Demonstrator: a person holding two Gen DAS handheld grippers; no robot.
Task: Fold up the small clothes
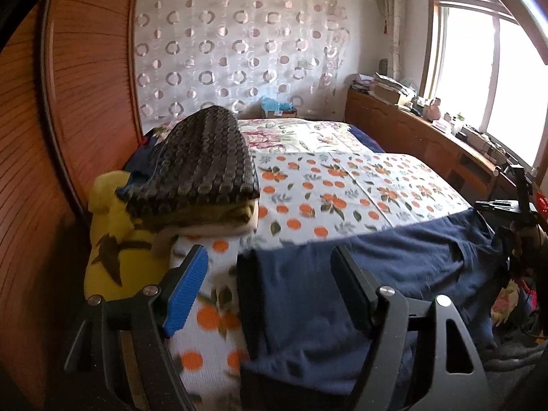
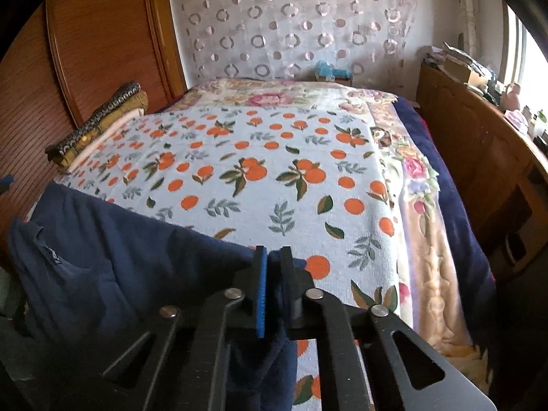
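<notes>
A navy blue garment [image 1: 394,267] lies across the near edge of the bed, on a sheet printed with oranges [image 1: 342,185]. My left gripper [image 1: 270,274] is open wide over the garment's left edge. The cloth lies between its fingers, and a strip of sheet shows between the cloth and the blue left pad [image 1: 186,294]. In the right wrist view the garment [image 2: 102,257] stretches away to the left. My right gripper [image 2: 273,257] is shut on its right edge, with a fold of navy cloth pinched between the pads and hanging below them.
A stack of folded clothes [image 1: 198,171] topped by a dark knit sits at the bed's left side [image 2: 99,126], beside a yellow cloth [image 1: 116,250]. A wooden wardrobe [image 1: 85,68] borders the left. A cluttered wooden sideboard [image 2: 479,157] stands at the right.
</notes>
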